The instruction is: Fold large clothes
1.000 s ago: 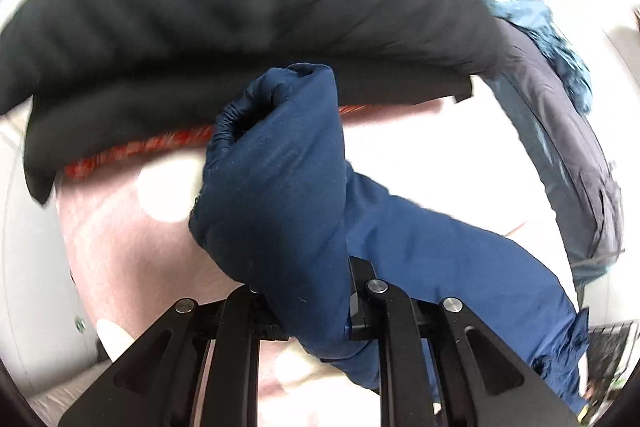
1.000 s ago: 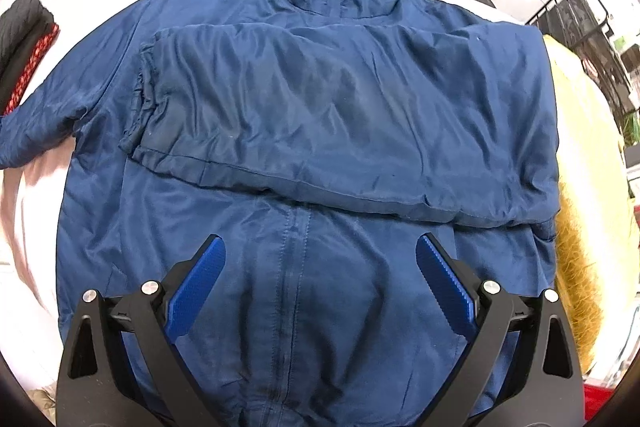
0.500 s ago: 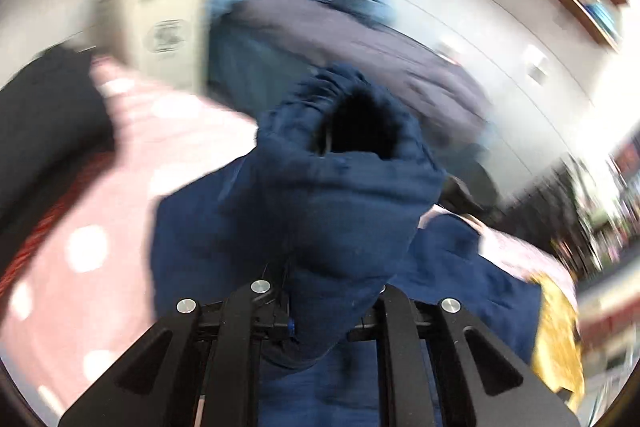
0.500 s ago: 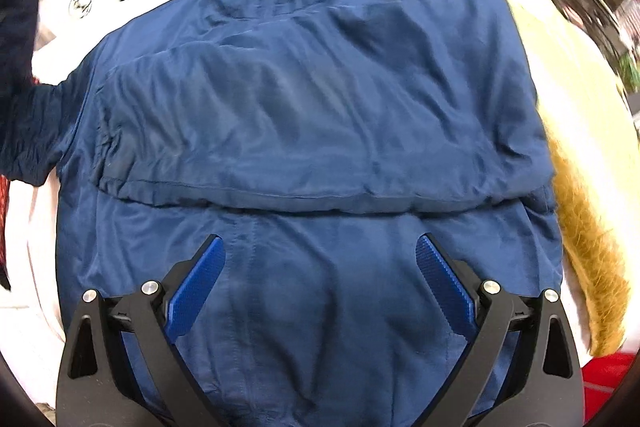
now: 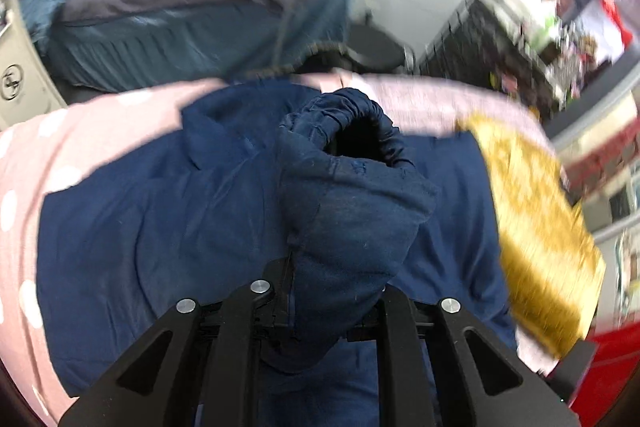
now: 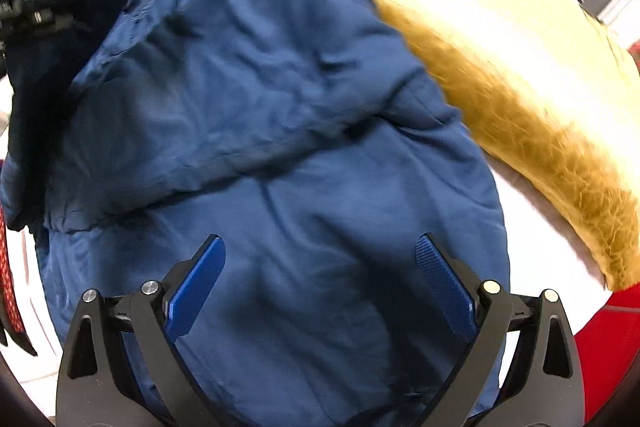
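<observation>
- Your left gripper point(image 5: 332, 303) is clamped on the sleeve point(image 5: 348, 211) of the navy jacket point(image 6: 280, 187); the gathered cuff opening stands up above the jaws, facing the camera.
- Your right gripper point(image 6: 318, 279) has its blue pads point(image 6: 196, 287) spread wide apart and holds nothing; it hovers over the jacket's lower front.
- The jacket lies spread on a pink polka-dot cover point(image 5: 60, 147). One sleeve is already laid across the chest, its lower edge forming a fold line visible in the right wrist view.
- Judgement: you are carrying the second sleeve over the body to lay it across the chest.
- Risk: the held sleeve is bunched thick between the jaws. If you release it so, it may land in a lump, not flat.
- Risk: pulling the sleeve too far could drag the shoulder and disturb the sleeve already folded underneath.
- Risk: the mustard fuzzy cloth point(image 6: 520, 107) lies touching the jacket's far side. A long throw could land the cuff on it.
- Risk: both views are blurred by motion, so the exact lie of the collar point(image 5: 212, 143) cannot be confirmed.
- Advice: use the free right gripper to pin the body before you let go.
</observation>
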Demonstrator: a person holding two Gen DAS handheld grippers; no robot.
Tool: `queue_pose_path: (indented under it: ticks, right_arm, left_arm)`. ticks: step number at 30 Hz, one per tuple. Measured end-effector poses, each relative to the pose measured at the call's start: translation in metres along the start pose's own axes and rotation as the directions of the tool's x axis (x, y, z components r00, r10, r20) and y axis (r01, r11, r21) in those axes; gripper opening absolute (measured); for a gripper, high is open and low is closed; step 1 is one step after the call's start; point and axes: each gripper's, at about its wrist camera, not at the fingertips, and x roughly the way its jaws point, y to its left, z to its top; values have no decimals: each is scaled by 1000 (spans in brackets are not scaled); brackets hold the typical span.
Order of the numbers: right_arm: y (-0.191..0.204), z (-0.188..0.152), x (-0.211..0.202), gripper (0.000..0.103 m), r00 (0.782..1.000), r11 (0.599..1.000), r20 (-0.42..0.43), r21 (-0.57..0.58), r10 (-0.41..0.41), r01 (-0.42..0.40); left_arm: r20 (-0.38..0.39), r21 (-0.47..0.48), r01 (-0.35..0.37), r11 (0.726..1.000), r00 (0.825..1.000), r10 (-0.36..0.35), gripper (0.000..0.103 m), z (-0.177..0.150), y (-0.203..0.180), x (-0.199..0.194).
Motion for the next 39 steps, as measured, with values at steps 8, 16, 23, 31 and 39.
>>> queue_pose_path:
  ticks: [8,16,23,31,39]
  right_arm:
    - [-8,9,2,95,1000,1000,-4,18,10,-10]
    - [7,33,-1,95,1000,1000,11,24,10,-11]
    - [22,48,-4,95,999,1000,33,-20,9,-8]
    - [82,76,-25,95,987,989,129,-127,93,-77]
    - [191,94,-15,95,976,885,126,-454,178,-103]
  left_arm:
    - [-88,-10,104,994,991,-105,91,-34,-12,21]
    - [-67,62,120,991,991,-116,96,-44,-21,-3]
    - [-50,-19,29,999,998,-29,96,-85,40,-27]
    - [-18,-243,-78,967,997,76,96,-122,134,-56]
    - [-14,-265,-181,947,983,184,96,-97,174,-50]
